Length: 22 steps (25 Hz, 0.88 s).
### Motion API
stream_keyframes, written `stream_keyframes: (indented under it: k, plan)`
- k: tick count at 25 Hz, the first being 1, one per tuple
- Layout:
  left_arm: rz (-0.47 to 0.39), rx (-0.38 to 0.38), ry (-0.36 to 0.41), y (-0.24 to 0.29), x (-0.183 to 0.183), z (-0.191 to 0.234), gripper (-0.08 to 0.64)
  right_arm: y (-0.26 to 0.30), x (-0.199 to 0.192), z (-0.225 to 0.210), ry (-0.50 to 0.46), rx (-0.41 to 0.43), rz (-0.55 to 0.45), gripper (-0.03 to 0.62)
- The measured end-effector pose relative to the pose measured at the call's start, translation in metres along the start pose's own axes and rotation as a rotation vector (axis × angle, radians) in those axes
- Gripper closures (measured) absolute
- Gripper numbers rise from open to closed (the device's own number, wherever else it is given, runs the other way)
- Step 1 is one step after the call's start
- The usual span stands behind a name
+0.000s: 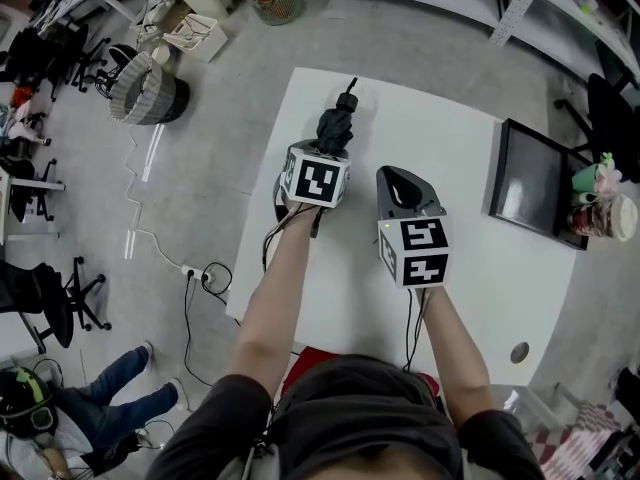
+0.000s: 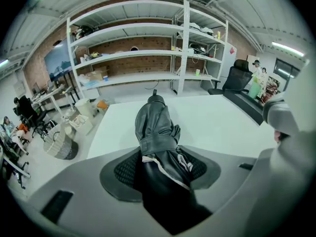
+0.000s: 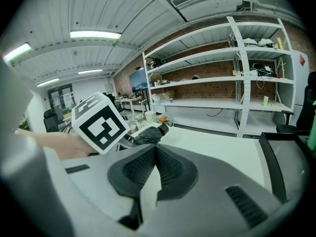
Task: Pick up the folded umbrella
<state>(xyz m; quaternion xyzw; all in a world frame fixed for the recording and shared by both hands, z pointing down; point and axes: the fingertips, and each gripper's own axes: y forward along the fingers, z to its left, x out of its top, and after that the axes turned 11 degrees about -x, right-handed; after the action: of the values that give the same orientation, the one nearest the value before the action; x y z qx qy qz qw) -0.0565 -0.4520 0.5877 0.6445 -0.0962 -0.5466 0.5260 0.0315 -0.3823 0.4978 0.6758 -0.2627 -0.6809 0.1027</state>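
Left gripper (image 2: 160,168) has its jaws clamped on the folded umbrella (image 2: 155,126), which lies on the white table (image 1: 445,153), and the right gripper (image 3: 155,158) sits closed and empty beside it; risk: pads bite slack fabric near one end, so the umbrella could slip or droop on lift.

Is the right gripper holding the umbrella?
No, the right gripper is shut on nothing, while the folded umbrella sits inside the left gripper.
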Motion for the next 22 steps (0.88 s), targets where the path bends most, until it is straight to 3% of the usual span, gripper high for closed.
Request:
stream_keyframes:
  k: [7,15,22]
  plan:
    - [-0.098,0.064,0.05,-0.02,0.006,-0.009,0.345,-0.014,0.006,-0.004,0.002,-0.013,-0.013,0.574]
    - [-0.239,0.038,0.027,-0.051,0.009,-0.026,0.348,-0.031,0.012,-0.002,0.011,-0.024,-0.033,0.574]
    - [-0.364,0.026,0.07,-0.093,0.024,-0.05,0.35,-0.053,0.022,0.009,0.012,-0.015,-0.076,0.574]
